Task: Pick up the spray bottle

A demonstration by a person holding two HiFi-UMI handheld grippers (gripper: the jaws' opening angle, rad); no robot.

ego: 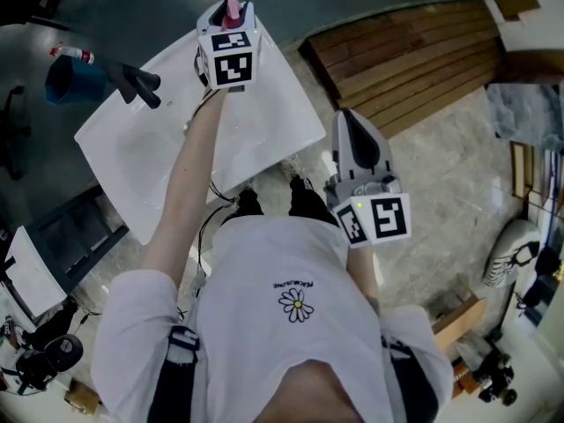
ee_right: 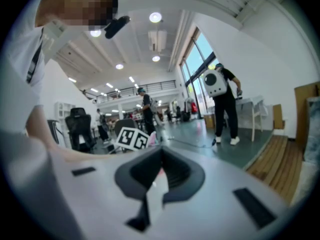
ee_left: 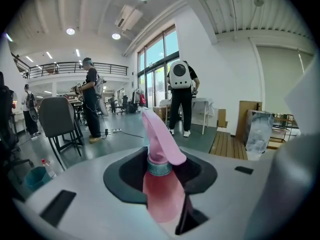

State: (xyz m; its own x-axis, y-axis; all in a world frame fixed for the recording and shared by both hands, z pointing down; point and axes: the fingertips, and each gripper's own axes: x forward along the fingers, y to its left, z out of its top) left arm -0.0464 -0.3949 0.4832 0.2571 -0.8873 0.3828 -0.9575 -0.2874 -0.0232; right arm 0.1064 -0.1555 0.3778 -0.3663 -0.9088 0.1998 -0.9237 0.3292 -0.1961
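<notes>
The left gripper point(ego: 229, 14), held out toward 12 o'clock over the white table point(ego: 159, 148), has its jaws clamped on the pink spray bottle point(ee_left: 162, 184), with the nozzle standing up above them. So the grasp looks done. What seems left is the lift, since no view shows whether the base has left the tabletop. The right gripper point(ego: 354, 129) hangs at 2 o'clock beside the table's near corner, jaws together and empty. The table edges lie well out from the bottle. A black object point(ego: 137, 82) sits at 10 o'clock, and straight up looks free.
</notes>
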